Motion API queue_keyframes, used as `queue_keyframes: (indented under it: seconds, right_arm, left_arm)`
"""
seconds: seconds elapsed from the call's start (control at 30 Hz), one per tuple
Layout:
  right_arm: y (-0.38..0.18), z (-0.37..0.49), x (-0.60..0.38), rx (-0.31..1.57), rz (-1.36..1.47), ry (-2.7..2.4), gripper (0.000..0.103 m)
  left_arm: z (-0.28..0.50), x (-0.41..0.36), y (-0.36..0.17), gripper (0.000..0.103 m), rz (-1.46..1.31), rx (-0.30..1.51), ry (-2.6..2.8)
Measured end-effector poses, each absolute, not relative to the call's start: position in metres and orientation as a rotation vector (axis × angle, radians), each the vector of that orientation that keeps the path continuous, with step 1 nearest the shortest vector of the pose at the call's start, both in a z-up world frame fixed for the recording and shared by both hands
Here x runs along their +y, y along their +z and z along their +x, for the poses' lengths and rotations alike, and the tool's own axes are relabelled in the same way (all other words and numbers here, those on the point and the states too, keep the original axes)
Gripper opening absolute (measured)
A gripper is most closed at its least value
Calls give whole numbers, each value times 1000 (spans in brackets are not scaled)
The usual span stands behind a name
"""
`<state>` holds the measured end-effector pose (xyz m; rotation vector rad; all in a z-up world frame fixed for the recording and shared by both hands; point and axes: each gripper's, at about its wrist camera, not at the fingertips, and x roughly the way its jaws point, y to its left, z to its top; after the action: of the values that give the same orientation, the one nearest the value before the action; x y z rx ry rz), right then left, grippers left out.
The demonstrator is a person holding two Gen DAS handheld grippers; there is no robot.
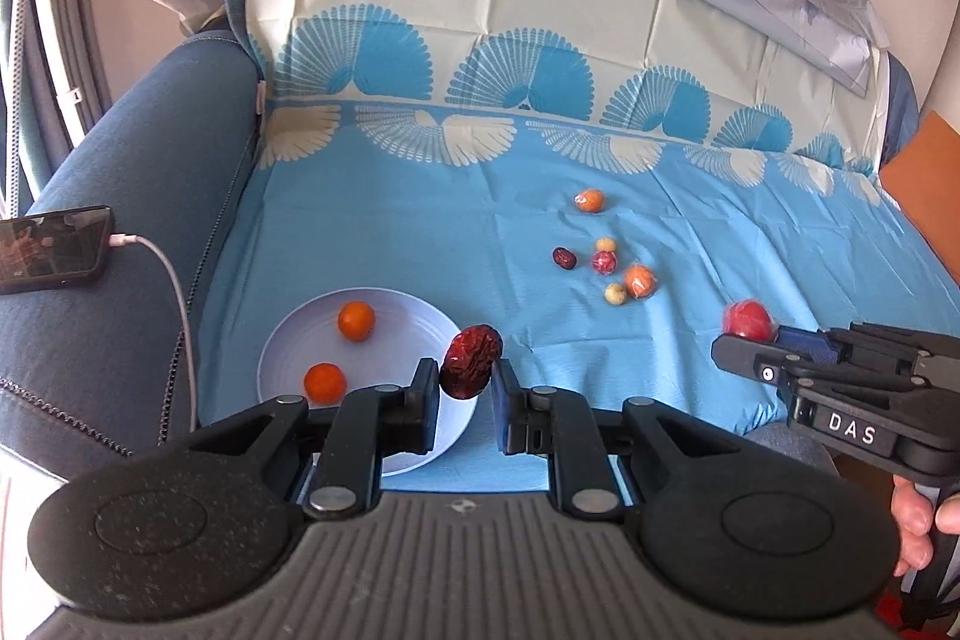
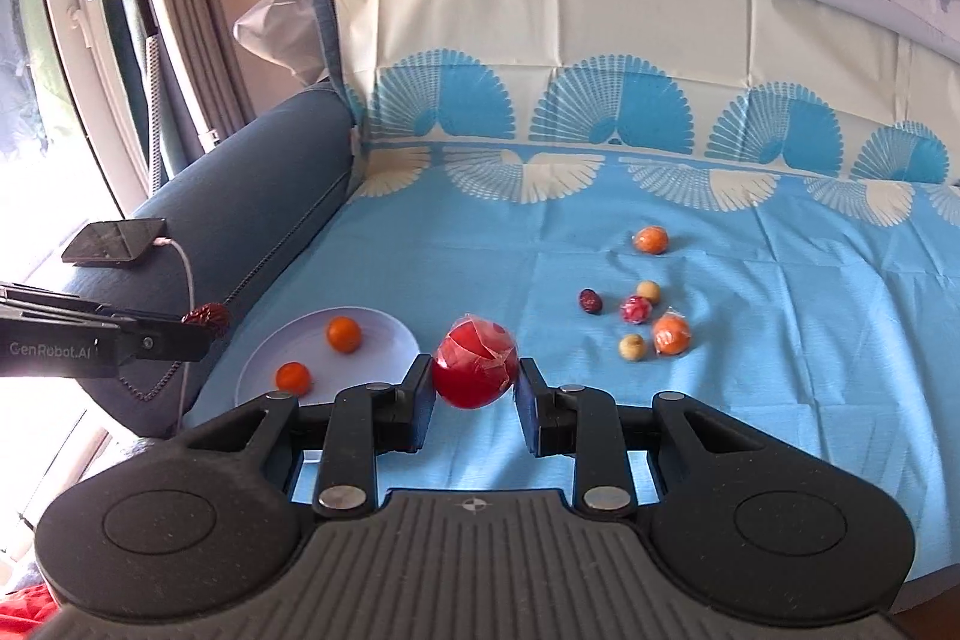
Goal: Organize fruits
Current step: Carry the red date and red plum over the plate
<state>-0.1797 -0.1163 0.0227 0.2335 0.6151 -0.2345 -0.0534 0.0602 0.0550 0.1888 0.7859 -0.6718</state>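
From my left wrist camera, a phone [image 1: 51,247] lies at nine o'clock on the sofa arm; a pale plate [image 1: 414,322] with two small oranges [image 1: 356,321] sits at seven; my left gripper [image 1: 467,376] is clamped on a wrinkled red date [image 1: 471,361] over the plate's rim; loose fruits [image 1: 606,261] scatter at one o'clock on the blue cloth [image 1: 420,220]; my right gripper [image 2: 475,370] is clamped on a red apple [image 2: 475,361].

Left gripper [image 1: 465,394]: black linkage arms, silver pivot screws, blue-lined pads, ribbed grey body flanked by two round black discs. Right gripper [image 2: 474,388] alike; white "DAS" lettering behind its fingers. "GenRobot.AI" on left gripper's side.
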Motion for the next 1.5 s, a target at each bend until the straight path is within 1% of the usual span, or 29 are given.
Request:
queue_keyframes:
  seconds: [0.3,0.57,1.5]
  right_arm:
    - [36,-174,-75,612,187,-175,30]
    - [39,-164,-64,622,156,-153,30]
    - [13,-105,-63,700,159,-93,30]
  left_arm:
    - [-54,101,65,20,144,772,-606]
    - [-46,116,63,20,109,779,-577]
    - [5,102,27,20,113,859,-552]
